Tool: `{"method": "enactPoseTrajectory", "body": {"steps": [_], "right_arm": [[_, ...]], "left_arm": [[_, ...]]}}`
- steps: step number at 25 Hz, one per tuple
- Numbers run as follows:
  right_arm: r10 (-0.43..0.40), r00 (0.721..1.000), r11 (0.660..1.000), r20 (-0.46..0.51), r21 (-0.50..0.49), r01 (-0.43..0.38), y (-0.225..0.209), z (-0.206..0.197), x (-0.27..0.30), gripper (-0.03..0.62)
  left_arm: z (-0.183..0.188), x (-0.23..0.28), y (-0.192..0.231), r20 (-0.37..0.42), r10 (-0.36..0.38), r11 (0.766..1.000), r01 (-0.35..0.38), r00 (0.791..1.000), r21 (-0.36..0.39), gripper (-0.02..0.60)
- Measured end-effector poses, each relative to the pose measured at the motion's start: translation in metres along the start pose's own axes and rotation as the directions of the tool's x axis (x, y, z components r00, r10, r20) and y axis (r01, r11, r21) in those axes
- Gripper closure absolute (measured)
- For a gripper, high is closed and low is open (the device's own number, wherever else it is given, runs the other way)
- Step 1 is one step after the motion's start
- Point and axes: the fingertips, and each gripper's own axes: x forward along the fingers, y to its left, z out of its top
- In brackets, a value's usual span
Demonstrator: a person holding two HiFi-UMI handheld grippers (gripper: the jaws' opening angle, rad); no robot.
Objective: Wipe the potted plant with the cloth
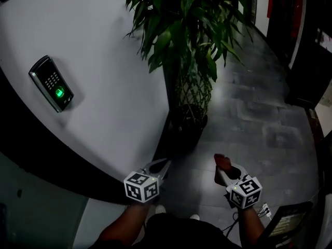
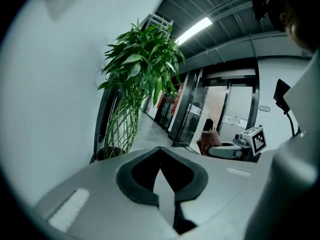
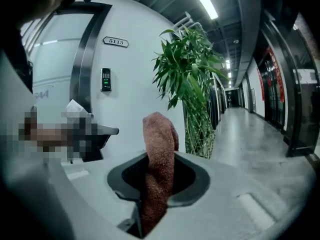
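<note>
The potted plant (image 1: 182, 30) stands against the white wall, with long green leaves, woven stems and a dark pot (image 1: 188, 121) on the floor. It also shows in the left gripper view as the plant (image 2: 141, 64) and in the right gripper view as the plant (image 3: 192, 69). My right gripper (image 1: 222, 166) is shut on a reddish-brown cloth (image 3: 159, 149), whose free end sticks up past the jaws. My left gripper (image 1: 164, 165) is shut with nothing in it. Both grippers hang low, a short way in front of the pot and apart from the plant.
A fingerprint keypad (image 1: 52, 83) with a green light is fixed to the curved white wall (image 1: 114, 77). Dark glass doors (image 1: 306, 40) line the right of the grey tiled corridor floor (image 1: 259, 118). A dark device (image 1: 286, 223) sits at the bottom right.
</note>
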Motion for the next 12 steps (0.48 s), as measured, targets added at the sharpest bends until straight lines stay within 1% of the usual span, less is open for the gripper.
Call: {"method": "enactPoseTrajectory", "body": {"steps": [3,8,12], "right_arm": [[-0.014,1.0,1.0,0.0,0.025,0.014,0.004,-0.01,-0.016,0.531],[-0.059,0.998,0.997,0.003,0.056,0.058,0.016,-0.021,-0.028,0.531],[-0.112,0.994,0.993,-0.008,0.032,0.112,0.037,-0.023,-0.027,0.531]], "left_arm": [[0.005,-0.01,-0.006,0.011,0.02,0.999,-0.021,1.0,0.045,0.563],[0.011,-0.023,-0.011,0.029,-0.009,0.998,0.007,1.0,0.061,0.563],[0.018,-0.044,-0.001,0.032,-0.029,0.996,0.026,0.999,0.088,0.563]]}}
